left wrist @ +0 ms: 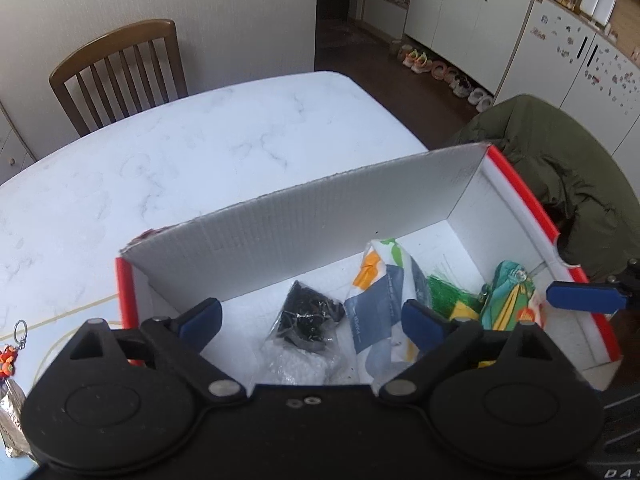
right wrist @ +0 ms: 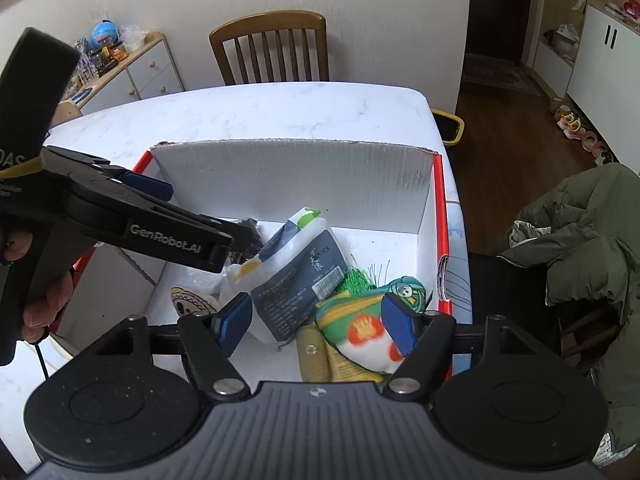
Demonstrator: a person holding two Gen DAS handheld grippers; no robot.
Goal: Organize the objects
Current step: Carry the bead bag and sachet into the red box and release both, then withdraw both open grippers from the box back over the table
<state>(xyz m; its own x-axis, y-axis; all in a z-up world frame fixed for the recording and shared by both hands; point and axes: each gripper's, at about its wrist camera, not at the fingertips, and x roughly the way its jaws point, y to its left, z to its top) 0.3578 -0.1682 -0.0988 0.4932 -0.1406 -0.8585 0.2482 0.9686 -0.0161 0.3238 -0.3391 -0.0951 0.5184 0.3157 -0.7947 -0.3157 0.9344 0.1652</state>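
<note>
A red-edged cardboard box [left wrist: 304, 224] stands on the white marble table [left wrist: 200, 140]. Inside lie a black item in a clear bag [left wrist: 308, 320], a white, blue and orange tissue pack [left wrist: 380, 296], green shreds [left wrist: 444, 292] and a colourful pouch [left wrist: 508, 296]. My left gripper [left wrist: 310, 320] hangs open over the box's left half, above the bagged item. My right gripper [right wrist: 318, 322] is open too, over the pouch [right wrist: 360, 320] and a yellowish tube [right wrist: 312, 356], next to the tissue pack [right wrist: 296, 276]. Neither holds anything.
A keychain [left wrist: 10, 356] and a foil packet [left wrist: 12, 412] lie on the table left of the box. A wooden chair [left wrist: 120, 68] stands at the far side. A green jacket [right wrist: 580, 240] hangs over a seat on the right. A hand [right wrist: 40, 300] holds the left tool.
</note>
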